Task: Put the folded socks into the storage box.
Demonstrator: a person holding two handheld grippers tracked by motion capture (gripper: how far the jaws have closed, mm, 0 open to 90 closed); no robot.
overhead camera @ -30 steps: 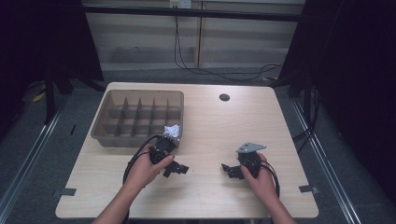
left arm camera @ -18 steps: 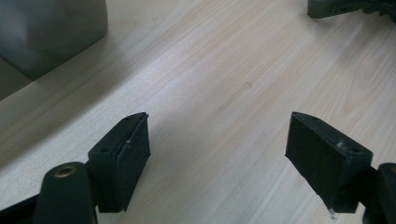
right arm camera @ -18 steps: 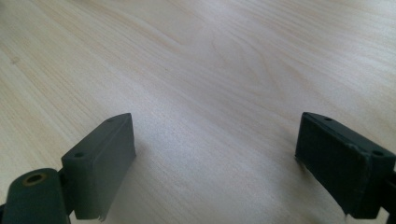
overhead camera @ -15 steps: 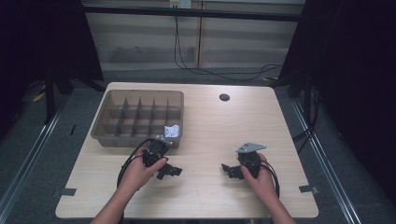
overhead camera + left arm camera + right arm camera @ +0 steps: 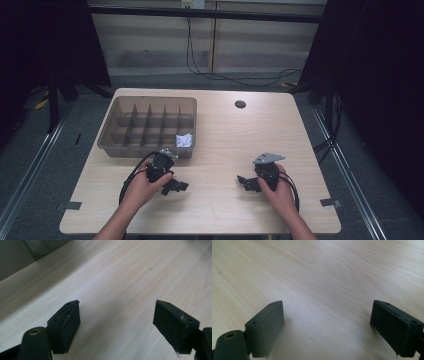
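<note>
My left gripper [image 5: 176, 186] rests low over the wooden table [image 5: 225, 140], just in front of the brown compartment tray [image 5: 119, 142], and points right. Its jaws stand wide apart with only bare wood between them in the left gripper view [image 5: 116, 315]. My right gripper [image 5: 246, 182] sits at the front right of the table and points left, with a grey three-cornered plate [image 5: 268, 158] on top. It is open too, with nothing between its pads [image 5: 327, 322]. A crumpled white piece [image 5: 183, 140] lies in the tray's near right compartment.
A small dark round hole [image 5: 240, 104] marks the table's far side. Black cables loop from both grippers near the person's hands. Metal rails run along the floor on both sides of the table, and dark curtains stand at left and right.
The left hand and its gripper have drawn back slightly toward the front of the table, away from the tray. The right gripper has stayed where it was.
</note>
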